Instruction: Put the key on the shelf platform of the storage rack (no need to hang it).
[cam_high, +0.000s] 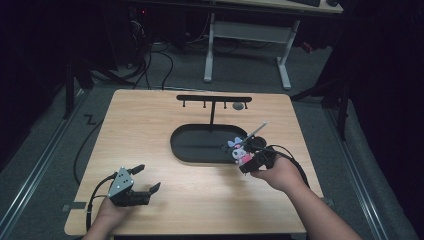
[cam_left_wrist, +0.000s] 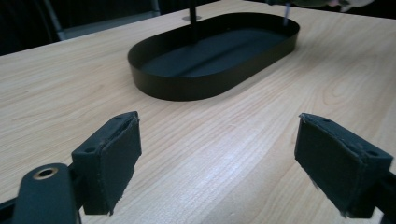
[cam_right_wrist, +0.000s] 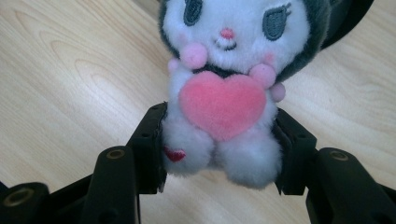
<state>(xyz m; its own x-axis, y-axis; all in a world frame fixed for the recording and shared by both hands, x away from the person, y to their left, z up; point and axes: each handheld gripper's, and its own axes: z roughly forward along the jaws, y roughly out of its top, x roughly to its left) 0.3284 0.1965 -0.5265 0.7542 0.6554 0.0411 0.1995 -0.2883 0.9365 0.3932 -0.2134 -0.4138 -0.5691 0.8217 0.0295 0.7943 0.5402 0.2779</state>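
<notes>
Pale woodgrain table (cam_high: 150, 130), oval black tray (cam_high: 185, 150); right claw (cam_right_wrist: 219, 149) tight around fluffy plush toy (cam_right_wrist: 224, 93), left claw (cam_left_wrist: 219, 158) wide, empty.

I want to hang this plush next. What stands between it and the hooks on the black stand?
Nothing visible does. The right tool holds the plush toy at the oval tray's right end; the stand's hook bar rises beyond it, over open tray.

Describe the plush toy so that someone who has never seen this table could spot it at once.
Start at the black oval tray in the middle of the wooden table, then look to its right rim. There the right tongs are clamped on a small plush toy. It has a white face, dark ears and a pink heart on its chest.
</notes>
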